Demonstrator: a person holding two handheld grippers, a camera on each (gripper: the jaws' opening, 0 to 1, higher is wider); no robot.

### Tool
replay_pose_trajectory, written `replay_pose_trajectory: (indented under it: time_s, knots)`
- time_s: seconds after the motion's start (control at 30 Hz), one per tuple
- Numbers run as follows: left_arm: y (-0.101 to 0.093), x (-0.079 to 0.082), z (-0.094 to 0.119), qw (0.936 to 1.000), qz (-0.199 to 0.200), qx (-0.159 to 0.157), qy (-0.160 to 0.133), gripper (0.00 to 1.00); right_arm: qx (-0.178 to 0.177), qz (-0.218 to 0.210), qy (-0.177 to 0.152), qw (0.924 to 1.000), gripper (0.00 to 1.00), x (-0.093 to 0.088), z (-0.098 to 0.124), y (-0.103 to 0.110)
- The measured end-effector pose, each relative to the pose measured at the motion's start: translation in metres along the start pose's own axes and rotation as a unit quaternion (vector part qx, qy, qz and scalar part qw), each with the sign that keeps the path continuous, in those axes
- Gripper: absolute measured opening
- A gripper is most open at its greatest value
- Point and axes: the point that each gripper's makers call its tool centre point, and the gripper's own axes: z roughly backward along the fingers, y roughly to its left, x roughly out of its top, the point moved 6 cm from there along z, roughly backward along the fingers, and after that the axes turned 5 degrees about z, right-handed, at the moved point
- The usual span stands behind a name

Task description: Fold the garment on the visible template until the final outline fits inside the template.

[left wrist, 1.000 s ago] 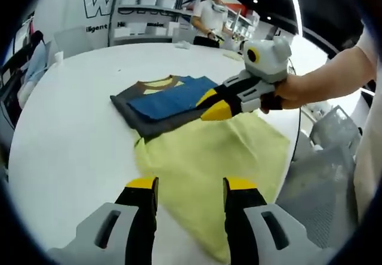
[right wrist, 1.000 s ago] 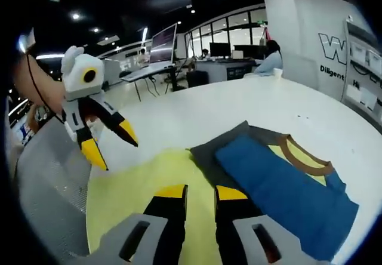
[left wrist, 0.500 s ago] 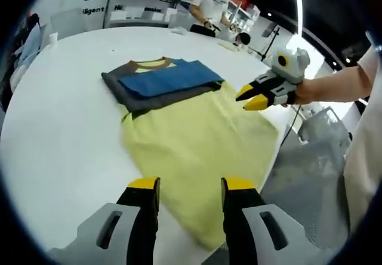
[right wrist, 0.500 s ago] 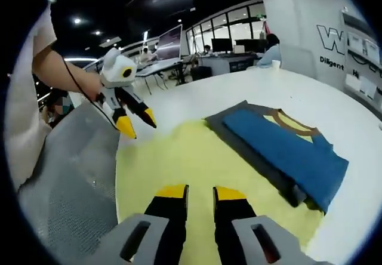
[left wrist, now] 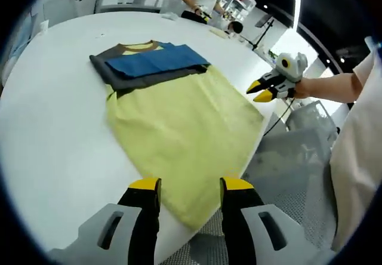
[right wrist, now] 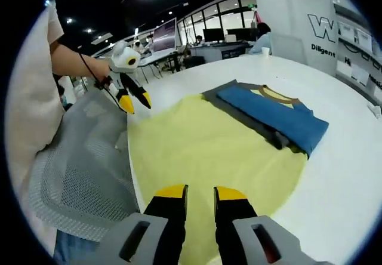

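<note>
Nearest in the left gripper view, the left gripper (left wrist: pixel 184 186) rises from the bottom with its two yellow-tipped black jaws parted and nothing between them, held above the near edge of a round white table (left wrist: pixel 54 139). Just beyond the jaws a flat yellow-green template (left wrist: pixel 179 131) lies on the table, one corner reaching the near edge, where it meets the grey mesh back of a chair (left wrist: pixel 292 175). At the far edge of the template lies the folded garment (left wrist: pixel 149 65), a neat rectangle with a dark grey layer underneath, a blue layer on top and a brown collar showing at its far end; it overlaps the template's far edge and the rest sits on bare table. Off the table's right edge, a hand holds the right gripper (left wrist: pixel 262 89) in the air, jaws slightly apart and empty. In the right gripper view, that gripper's own jaws (right wrist: pixel 194 193) stand a little apart above the template (right wrist: pixel 209 151), gripping nothing, and the garment (right wrist: pixel 268 116) lies at the template's far side. The left gripper (right wrist: pixel 134 101) hangs over the table's left edge beside the mesh chair (right wrist: pixel 77 175), open and empty. Farther off are desks with monitors (right wrist: pixel 164 38) and a seated person (right wrist: pixel 262 38).
</note>
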Motion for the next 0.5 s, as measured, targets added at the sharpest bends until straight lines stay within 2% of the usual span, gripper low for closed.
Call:
replay_pose_trajectory:
  time_s: [0.27, 0.5]
  knots:
    - [0.0, -0.01, 0.002, 0.9997, 0.002, -0.006, 0.023, 0.38, -0.003, -0.015, 0.021, 0.9997, 0.11, -0.022, 0.02, 0.004]
    - [0.0, -0.02, 0.0, 0.9989, 0.009, -0.012, 0.045, 0.34, 0.0, -0.025, 0.038, 0.999, 0.11, -0.035, 0.028, 0.006]
